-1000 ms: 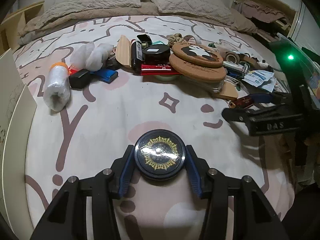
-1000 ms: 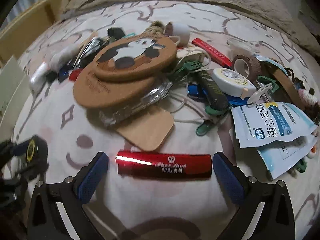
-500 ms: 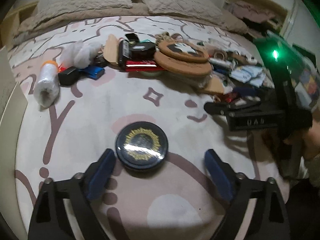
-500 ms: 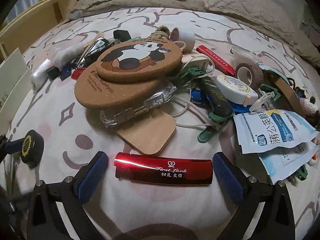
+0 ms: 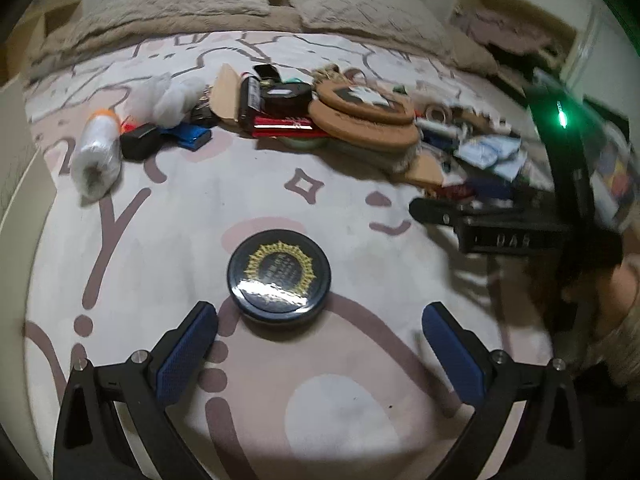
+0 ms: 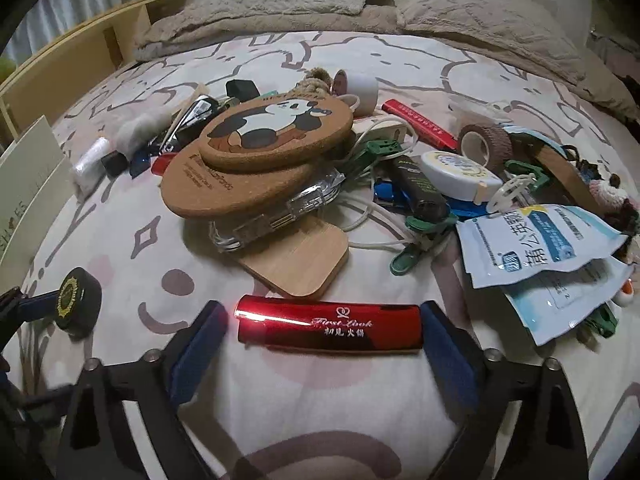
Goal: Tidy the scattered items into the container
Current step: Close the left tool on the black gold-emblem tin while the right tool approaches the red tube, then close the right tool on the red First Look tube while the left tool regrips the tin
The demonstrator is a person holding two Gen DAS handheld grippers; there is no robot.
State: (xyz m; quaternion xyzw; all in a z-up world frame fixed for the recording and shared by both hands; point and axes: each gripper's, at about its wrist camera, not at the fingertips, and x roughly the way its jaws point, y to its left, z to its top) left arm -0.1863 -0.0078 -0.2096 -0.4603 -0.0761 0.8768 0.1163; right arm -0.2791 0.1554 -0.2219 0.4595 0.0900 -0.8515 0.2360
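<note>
Since a second ago the left tongs have let go of the round black tin they were clamped on and now stand fully apart, the tin lying free on the bedspread just ahead of the tips and nearer the left pad than the right. Over the same second the right tongs have gone from wide apart to closing, with the red lighter lying crosswise between the pads; the right pad looks to be at its end, the left pad is a little short of the other end, so nothing is gripped yet. That lighter is a glossy metallic red bar with white script and rounded ends, probably light, rigid and slick, so an end-to-end pinch may let it pop out; squeezing across its short width near the middle would likely hold better. Off to the left of these tongs the black tin shows edge-on, its gold sunburst lid shiny; it looks stiff, fairly light and smooth at the rim, best taken across its full diameter. Beyond the lighter lies a bamboo board, then two cork coasters stacked on a clear case, one printed with a panda. No container for the tidying can be made out for certain in either view.
</note>
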